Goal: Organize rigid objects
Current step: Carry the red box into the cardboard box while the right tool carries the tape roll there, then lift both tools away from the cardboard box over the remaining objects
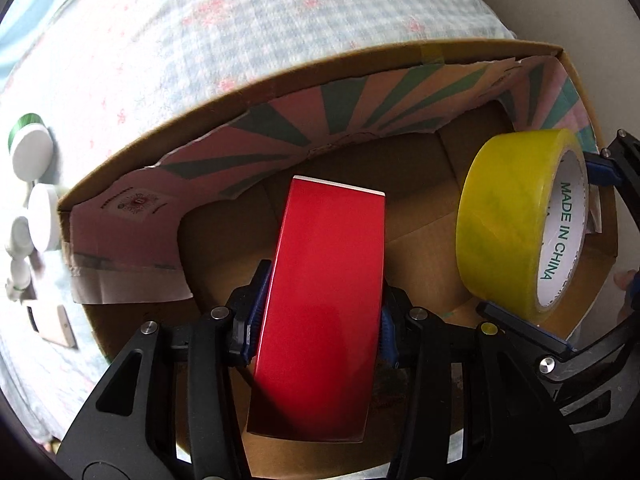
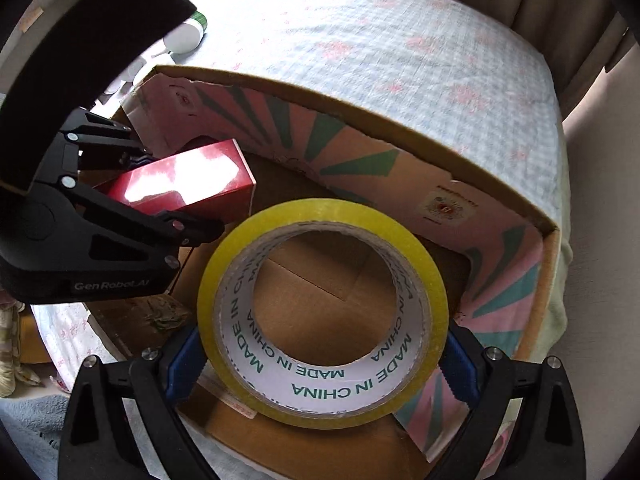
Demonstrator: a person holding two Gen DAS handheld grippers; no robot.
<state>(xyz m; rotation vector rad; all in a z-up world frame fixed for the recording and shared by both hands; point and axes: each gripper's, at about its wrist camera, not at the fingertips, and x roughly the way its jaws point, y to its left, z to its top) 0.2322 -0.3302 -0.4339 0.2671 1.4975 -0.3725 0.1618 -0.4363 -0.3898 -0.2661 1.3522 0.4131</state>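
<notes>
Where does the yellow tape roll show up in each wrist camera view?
Left wrist: yellow tape roll at right, seen edge-on beside the red box.
Right wrist: yellow tape roll low centre, facing the lens.
Shared landmark: the cardboard box's striped lining.

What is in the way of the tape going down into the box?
Nothing visible. The tape, shut in the right gripper, hangs over bare cardboard on the box floor. The red box, held by the left gripper, is off to its left, apart from it.
</notes>
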